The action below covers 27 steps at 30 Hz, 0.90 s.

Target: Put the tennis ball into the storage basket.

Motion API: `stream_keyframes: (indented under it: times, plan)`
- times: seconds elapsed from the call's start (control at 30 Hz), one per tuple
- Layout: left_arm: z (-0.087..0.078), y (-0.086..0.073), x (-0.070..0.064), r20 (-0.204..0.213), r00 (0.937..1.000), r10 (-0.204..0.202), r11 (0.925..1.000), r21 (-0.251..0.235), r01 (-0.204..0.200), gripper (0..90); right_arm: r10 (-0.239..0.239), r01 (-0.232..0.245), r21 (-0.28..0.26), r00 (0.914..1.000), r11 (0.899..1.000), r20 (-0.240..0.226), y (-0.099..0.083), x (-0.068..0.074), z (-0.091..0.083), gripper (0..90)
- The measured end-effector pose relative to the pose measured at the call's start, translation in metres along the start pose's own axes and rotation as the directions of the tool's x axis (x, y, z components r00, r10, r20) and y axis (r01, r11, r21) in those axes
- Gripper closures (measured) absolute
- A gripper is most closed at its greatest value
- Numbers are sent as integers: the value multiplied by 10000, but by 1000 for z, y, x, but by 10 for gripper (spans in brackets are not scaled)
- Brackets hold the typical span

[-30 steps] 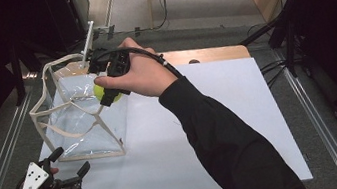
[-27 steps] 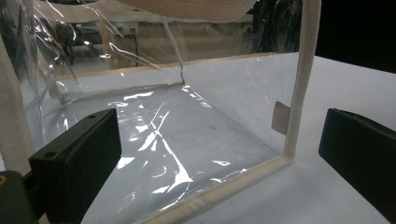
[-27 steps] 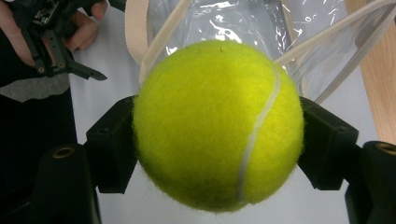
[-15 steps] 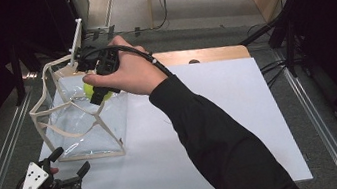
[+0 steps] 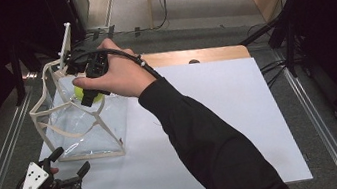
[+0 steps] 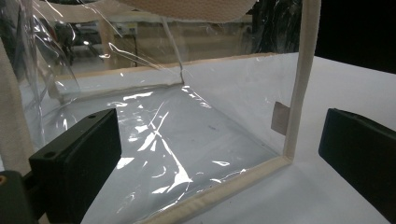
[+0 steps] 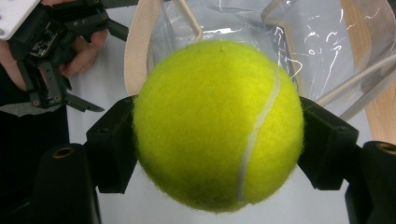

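Tennis ball held over an open clear bag on a white table.

At the near left corner of the white table point(image 5: 222, 132), the left gripper point(image 5: 75, 175) rests in a hand with its jaws spread wide and nothing between them, pointing at the near corner of the clear plastic bag point(image 5: 81, 130); in the left gripper view the bag's cream trim point(image 6: 299, 74) stands between the two jaws. The bag stands open on the left side of the table, its cream straps point(image 5: 49, 84) raised. Farther back, the right gripper point(image 5: 88, 97) reaches in over the bag's open top, its jaws clamped on either side of a yellow-green tennis ball point(image 7: 217, 123), held above the bag's mouth.
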<state>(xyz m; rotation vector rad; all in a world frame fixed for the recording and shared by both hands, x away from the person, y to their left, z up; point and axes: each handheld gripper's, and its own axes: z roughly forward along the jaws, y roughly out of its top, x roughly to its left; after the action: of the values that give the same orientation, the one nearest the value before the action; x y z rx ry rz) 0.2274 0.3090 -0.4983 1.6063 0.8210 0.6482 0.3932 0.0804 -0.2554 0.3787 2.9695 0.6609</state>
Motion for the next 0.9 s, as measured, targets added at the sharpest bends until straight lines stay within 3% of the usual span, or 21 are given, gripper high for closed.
stream_keyframes:
  times: [0.57, 0.9]
  plan:
    - [0, 0, 0, 17, 10000, -58, 10000, -54, 58, 0, -152, 150, 421, 9999, 9990, 49, 5, -4, 30, 231]
    - [0, 0, 0, 28, 10000, -57, 10000, -54, 57, 0, 68, -66, 798, 10000, 9968, -29, -6, -10, 32, 230]
